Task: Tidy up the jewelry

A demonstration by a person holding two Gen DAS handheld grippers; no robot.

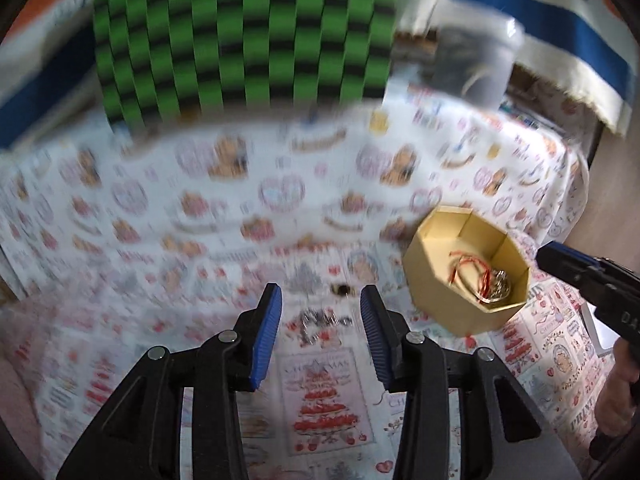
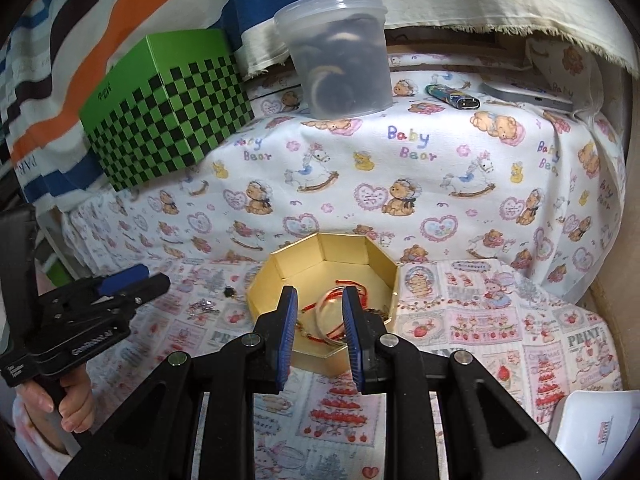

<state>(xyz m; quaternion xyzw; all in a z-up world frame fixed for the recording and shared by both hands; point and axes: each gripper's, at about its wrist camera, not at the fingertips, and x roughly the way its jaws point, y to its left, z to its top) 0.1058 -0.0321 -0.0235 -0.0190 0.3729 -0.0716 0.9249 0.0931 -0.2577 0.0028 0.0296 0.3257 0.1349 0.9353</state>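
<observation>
A gold octagonal box point(image 2: 324, 256) stands open on the patterned cloth; it also shows in the left wrist view point(image 1: 464, 276). Inside lie a red cord bracelet point(image 2: 352, 286) and a gold bangle point(image 2: 326, 320). A silver chain piece point(image 1: 320, 320) lies on the cloth between and just beyond my left gripper's point(image 1: 321, 304) open fingers, with a small dark bead point(image 1: 342, 289) behind it. The chain point(image 2: 204, 306) and bead point(image 2: 229, 291) lie left of the box in the right wrist view. My right gripper point(image 2: 320, 300) is open and empty over the box's near rim.
A green checkered box point(image 2: 168, 108) stands at the back left. A translucent plastic tub point(image 2: 344, 56) stands at the back centre, with a lighter point(image 2: 452, 96) and a grey phone point(image 2: 528, 96) to its right. A white card point(image 2: 596, 428) lies front right. The left wrist view is blurred.
</observation>
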